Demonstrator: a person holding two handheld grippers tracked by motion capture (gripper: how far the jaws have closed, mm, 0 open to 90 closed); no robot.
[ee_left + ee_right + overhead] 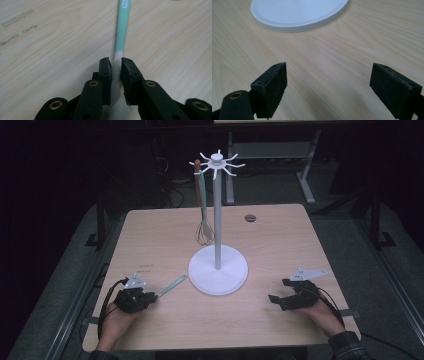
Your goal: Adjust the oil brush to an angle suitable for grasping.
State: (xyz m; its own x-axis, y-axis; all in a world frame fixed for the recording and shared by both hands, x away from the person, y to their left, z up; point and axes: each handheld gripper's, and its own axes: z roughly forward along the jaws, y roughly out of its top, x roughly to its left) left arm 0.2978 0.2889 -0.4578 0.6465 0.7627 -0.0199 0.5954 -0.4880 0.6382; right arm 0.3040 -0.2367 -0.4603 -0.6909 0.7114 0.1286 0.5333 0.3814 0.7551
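Currently: left tongs [115, 65] clenched on mint-handled utensil [122, 30], lying flat on surface [280, 245]; right tongs [328, 86] released, idle. Advice: lift level, carry toward stand [217, 215] at one o'clock, hang beside whisk [204, 232].

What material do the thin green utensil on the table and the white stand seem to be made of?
The green utensil looks like smooth plastic or silicone, from its even matte pastel colour. The white stand: probably painted metal or plastic, uniformly white and faintly glossy; the look leaves it open.
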